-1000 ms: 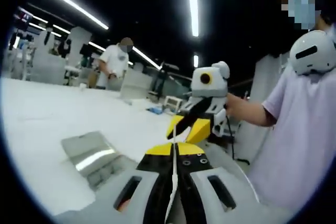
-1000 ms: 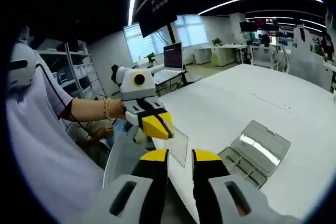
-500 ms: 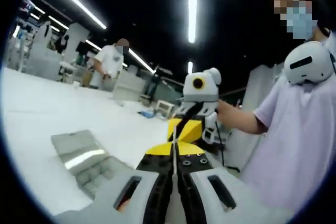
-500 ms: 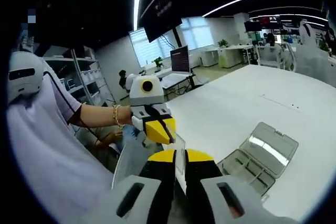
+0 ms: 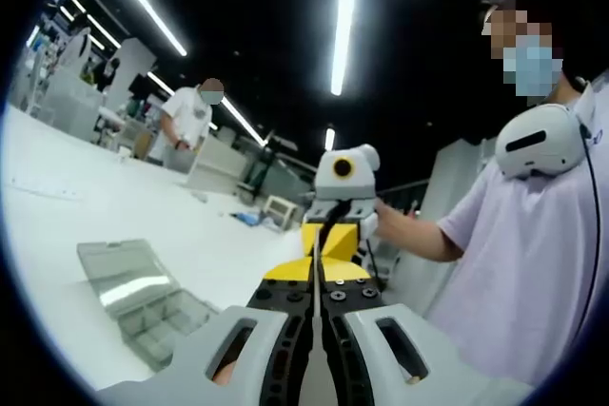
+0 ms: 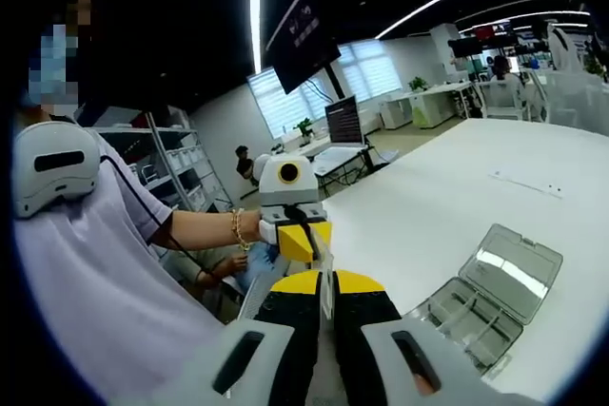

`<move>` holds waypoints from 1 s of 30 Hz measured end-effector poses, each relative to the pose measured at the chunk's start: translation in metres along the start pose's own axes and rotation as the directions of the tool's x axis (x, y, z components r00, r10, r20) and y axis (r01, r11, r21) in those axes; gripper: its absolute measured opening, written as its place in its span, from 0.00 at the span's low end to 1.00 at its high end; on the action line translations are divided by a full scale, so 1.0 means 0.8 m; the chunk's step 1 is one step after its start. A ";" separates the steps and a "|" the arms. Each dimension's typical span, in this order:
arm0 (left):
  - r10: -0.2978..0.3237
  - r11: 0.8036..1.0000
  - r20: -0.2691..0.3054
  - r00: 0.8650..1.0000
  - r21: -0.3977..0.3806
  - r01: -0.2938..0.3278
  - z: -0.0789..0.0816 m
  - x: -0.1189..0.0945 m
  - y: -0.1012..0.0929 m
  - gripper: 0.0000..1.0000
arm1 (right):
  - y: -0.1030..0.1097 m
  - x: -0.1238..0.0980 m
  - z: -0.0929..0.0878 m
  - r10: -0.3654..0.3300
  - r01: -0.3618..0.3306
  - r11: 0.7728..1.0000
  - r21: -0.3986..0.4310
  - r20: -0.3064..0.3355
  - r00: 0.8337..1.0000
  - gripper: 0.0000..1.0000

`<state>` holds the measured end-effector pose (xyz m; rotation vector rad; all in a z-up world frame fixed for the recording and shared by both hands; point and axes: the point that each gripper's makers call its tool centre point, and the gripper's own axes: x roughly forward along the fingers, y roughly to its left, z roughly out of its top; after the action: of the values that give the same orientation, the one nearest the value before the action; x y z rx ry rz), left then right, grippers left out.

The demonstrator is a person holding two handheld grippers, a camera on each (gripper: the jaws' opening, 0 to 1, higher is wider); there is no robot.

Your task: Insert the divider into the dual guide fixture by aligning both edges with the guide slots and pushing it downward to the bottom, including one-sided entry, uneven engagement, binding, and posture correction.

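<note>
The divider (image 6: 325,260) is a thin clear sheet held in the air between both grippers, seen edge-on in the left gripper view as a pale line (image 5: 314,268). My left gripper (image 5: 314,278) is shut on one edge of it. My right gripper (image 6: 326,282) is shut on the opposite edge. The two sets of yellow-tipped jaws nearly touch nose to nose: the right gripper (image 5: 333,240) faces the left one, and the left gripper (image 6: 305,241) faces the right one. The guide fixture, a clear compartment box (image 6: 487,294) with its lid open, lies on the white table (image 6: 428,202) below and to the side.
The clear box (image 5: 133,297) sits apart on the table (image 5: 105,206). A person in a pale shirt (image 5: 533,254) holds the grippers at the table's edge. Another person (image 5: 190,116) stands far off by desks. Shelves and a monitor (image 6: 343,121) stand in the background.
The right gripper, open one second ago beside the divider, has shut on it. The two grippers have drawn closer together, and both views have tilted.
</note>
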<state>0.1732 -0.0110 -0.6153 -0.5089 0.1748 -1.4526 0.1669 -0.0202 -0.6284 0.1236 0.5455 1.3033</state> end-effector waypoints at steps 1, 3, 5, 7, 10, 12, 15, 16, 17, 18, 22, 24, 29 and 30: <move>-0.003 1.000 0.006 1.000 -0.001 0.003 0.002 0.000 -0.001 0.00 | 0.001 0.001 0.000 0.005 -0.005 1.000 0.007 0.001 1.000 0.00; -0.004 1.000 0.014 1.000 0.000 0.004 0.005 0.001 0.000 0.00 | 0.001 0.002 0.000 0.010 -0.010 1.000 0.020 0.005 1.000 0.00; 0.001 1.000 0.018 1.000 -0.001 -0.001 0.006 0.001 0.002 0.00 | -0.001 0.002 0.003 0.010 -0.010 0.999 0.043 0.017 1.000 0.00; 0.006 1.000 0.029 1.000 -0.002 -0.006 0.008 0.000 0.004 0.00 | -0.001 0.001 0.007 0.018 -0.020 0.997 0.073 0.034 0.999 0.00; 0.023 1.000 0.041 0.999 0.001 -0.023 0.011 -0.001 0.009 0.01 | 0.002 0.003 0.011 0.017 -0.019 0.997 0.073 0.032 0.999 0.00; 0.025 1.000 0.043 0.999 0.005 -0.025 0.012 -0.001 0.010 0.02 | 0.002 0.003 0.012 0.013 -0.014 0.998 0.057 0.024 1.000 0.00; 0.027 1.000 0.043 0.999 0.008 -0.027 0.013 -0.002 0.009 0.03 | 0.004 0.003 0.013 0.013 -0.014 0.999 0.045 0.012 1.000 0.00; 0.036 0.999 0.034 0.999 0.012 -0.036 0.011 -0.003 0.011 0.04 | 0.004 0.002 0.010 0.004 -0.004 0.999 0.032 -0.006 1.000 0.00; 0.044 0.999 0.030 0.999 0.020 -0.044 0.010 -0.003 0.012 0.05 | 0.003 0.002 0.009 0.001 0.000 1.000 0.020 -0.015 1.000 0.00; 0.050 0.998 0.024 0.998 0.026 -0.050 0.009 -0.004 0.013 0.06 | 0.002 0.001 0.007 -0.008 0.008 1.000 0.002 -0.033 0.999 0.00; 0.072 0.997 0.008 0.997 0.036 -0.073 0.008 -0.006 0.016 0.12 | 0.002 0.002 0.006 -0.015 0.015 1.000 -0.019 -0.046 0.999 0.00; 0.087 0.995 -0.004 0.996 0.051 -0.087 0.007 -0.006 0.018 0.14 | 0.001 0.003 0.004 -0.028 0.026 0.999 -0.036 -0.060 0.998 0.00; 0.141 0.988 -0.044 0.989 0.076 -0.137 0.000 -0.009 0.028 0.24 | -0.004 0.001 -0.001 -0.049 0.044 0.997 -0.061 -0.093 0.994 0.00; 0.153 0.986 -0.057 0.987 0.081 -0.148 -0.004 -0.010 0.029 0.27 | -0.007 0.000 -0.003 -0.059 0.052 0.996 -0.067 -0.103 0.993 0.00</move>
<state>0.1923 -0.0034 -0.6295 -0.3796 0.2033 -1.3227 0.1704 -0.0222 -0.6328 -0.0137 0.5918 1.2766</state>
